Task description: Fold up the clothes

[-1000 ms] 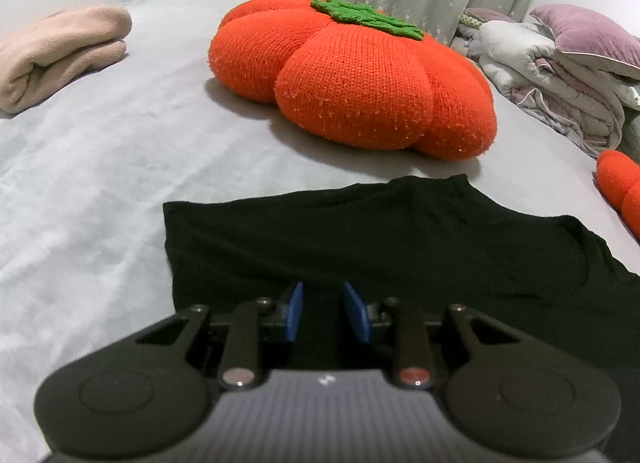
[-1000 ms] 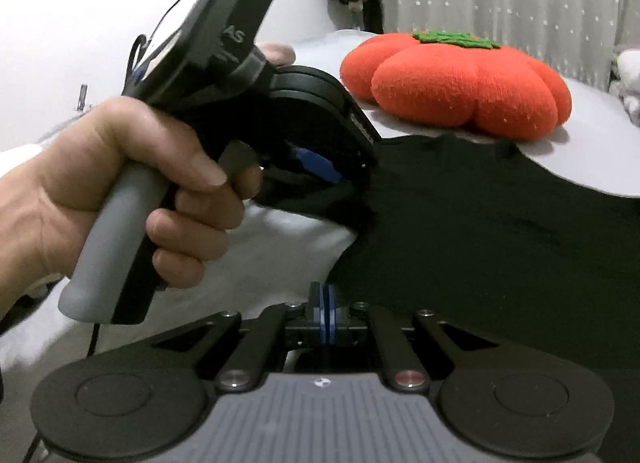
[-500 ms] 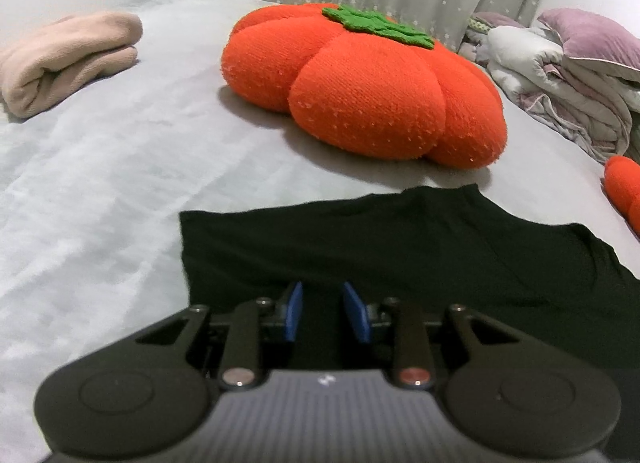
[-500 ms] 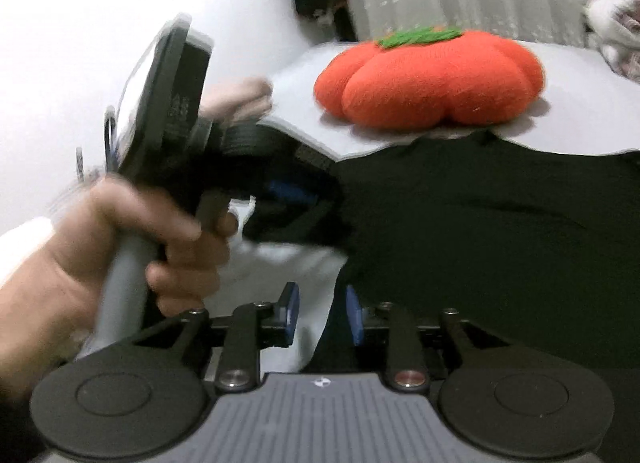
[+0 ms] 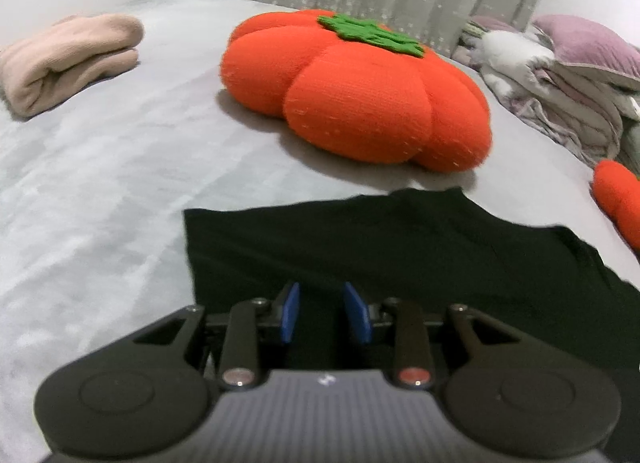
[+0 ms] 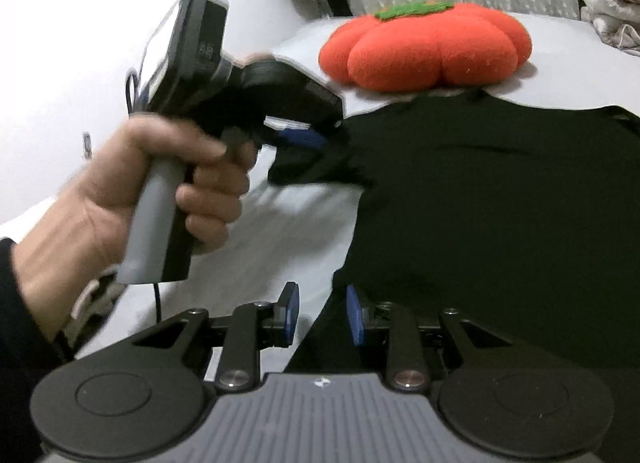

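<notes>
Right wrist view: the left gripper (image 6: 308,139), held in a hand (image 6: 152,199), hovers over the left edge of a black shirt (image 6: 500,199) spread on the grey bed (image 6: 248,231). A small flap of the shirt looks lifted just under its blue fingers, but blur hides whether they pinch it. In the left wrist view its fingers stand apart with dark cloth seen between them, so it reads as spread, not clamped. The right gripper (image 6: 322,317) sits at the near edge of the shirt, its jaws also apart, gripping nothing.

Judging by this, the step in hand is working the shirt's left side, either taking hold of it for a fold or letting go after one; the scene fits both. Either way, what follows calls for the edge to lie flat and square with the body, free of bunching.

Counted: one black shirt, two grippers, one big orange pumpkin cushion (image 5: 356,91), part of a second orange cushion (image 5: 618,199) at far right, one rolled pink blanket (image 5: 68,59) at far left, one heap of bedding (image 5: 568,83).
</notes>
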`<move>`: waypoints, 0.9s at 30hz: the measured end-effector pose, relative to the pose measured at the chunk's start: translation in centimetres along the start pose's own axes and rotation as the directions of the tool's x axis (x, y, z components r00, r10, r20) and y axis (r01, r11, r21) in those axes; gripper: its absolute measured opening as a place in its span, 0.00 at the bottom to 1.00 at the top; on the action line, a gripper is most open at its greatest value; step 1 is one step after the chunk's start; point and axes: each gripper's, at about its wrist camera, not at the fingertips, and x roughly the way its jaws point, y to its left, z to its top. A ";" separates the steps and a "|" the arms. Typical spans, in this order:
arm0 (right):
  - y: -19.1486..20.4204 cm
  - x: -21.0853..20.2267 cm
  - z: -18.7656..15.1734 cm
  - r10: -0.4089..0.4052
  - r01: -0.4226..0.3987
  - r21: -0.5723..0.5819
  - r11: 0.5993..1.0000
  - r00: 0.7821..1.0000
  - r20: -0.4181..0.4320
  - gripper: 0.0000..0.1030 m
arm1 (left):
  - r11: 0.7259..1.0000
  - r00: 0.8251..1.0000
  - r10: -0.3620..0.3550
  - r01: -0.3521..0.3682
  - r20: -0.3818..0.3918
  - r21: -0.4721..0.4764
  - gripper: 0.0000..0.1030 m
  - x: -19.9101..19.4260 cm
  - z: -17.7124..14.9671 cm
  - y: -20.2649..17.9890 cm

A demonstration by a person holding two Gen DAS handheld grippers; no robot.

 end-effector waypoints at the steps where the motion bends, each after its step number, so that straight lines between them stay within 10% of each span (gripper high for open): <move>1: 0.3 0.7 0.0 -0.033 0.033 -0.004 0.999 0.999 -0.016 0.21 | 1.000 1.000 0.002 -0.002 -0.002 0.010 0.27 0.1 -0.1 -0.2; 3: 1.0 1.2 0.0 -0.089 0.089 -0.029 0.996 0.996 -0.008 0.06 | 1.000 1.000 0.012 -0.012 -0.015 0.010 0.27 0.5 -0.3 -0.1; 18: 1.9 1.3 -0.6 -0.001 0.000 -0.063 0.998 1.000 -0.018 0.06 | 0.998 0.998 0.063 -0.062 -0.016 0.026 0.26 0.9 -0.3 0.2; 21: 1.9 1.4 -0.5 0.006 -0.007 -0.032 0.999 1.000 -0.020 0.14 | 0.997 0.998 0.070 -0.070 -0.009 0.020 0.27 0.8 -0.2 0.2; 24: 2.1 0.1 -0.5 0.069 -0.069 -0.012 0.998 0.998 -0.002 0.43 | 0.997 0.997 0.078 -0.078 -0.003 -0.005 0.33 0.2 0.0 0.8; 27: 1.0 -2.4 -0.2 0.088 -0.090 0.052 0.995 0.996 0.032 0.44 | 0.996 0.996 0.084 -0.084 0.003 -0.033 0.34 -0.4 0.3 1.4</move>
